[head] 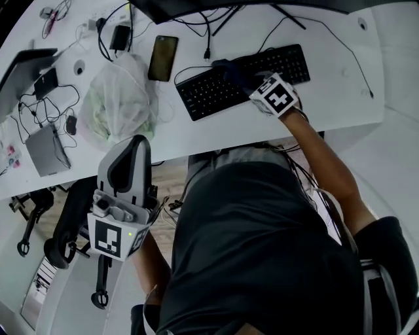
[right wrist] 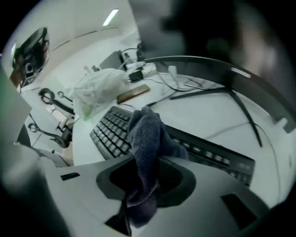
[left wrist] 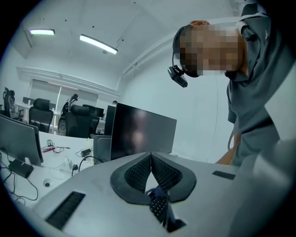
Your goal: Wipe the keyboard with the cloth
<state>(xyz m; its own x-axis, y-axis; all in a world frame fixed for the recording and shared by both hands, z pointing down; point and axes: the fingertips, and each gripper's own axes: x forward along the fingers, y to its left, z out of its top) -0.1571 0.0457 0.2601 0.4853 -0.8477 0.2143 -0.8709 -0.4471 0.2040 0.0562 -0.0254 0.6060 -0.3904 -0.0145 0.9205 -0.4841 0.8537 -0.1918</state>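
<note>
A black keyboard (head: 216,88) lies on the white desk (head: 340,72), angled toward the upper right. My right gripper (head: 234,72) hovers over the keyboard's middle, shut on a dark blue-grey cloth (head: 226,67). In the right gripper view the cloth (right wrist: 145,139) bunches up out of the right gripper (right wrist: 147,162) and hangs just above the keyboard (right wrist: 108,134); I cannot tell whether it touches the keys. My left gripper (head: 136,145) is held low beside the person's body, off the desk. In its own view the left gripper (left wrist: 151,161) points up into the room with jaws pressed together, holding nothing.
A crumpled plastic bag (head: 121,98) and a phone (head: 163,57) lie left of the keyboard. Cables, chargers and a grey box (head: 46,149) crowd the desk's left end. A monitor stand (head: 196,10) is behind the keyboard. A black office chair (head: 65,222) stands below the desk edge.
</note>
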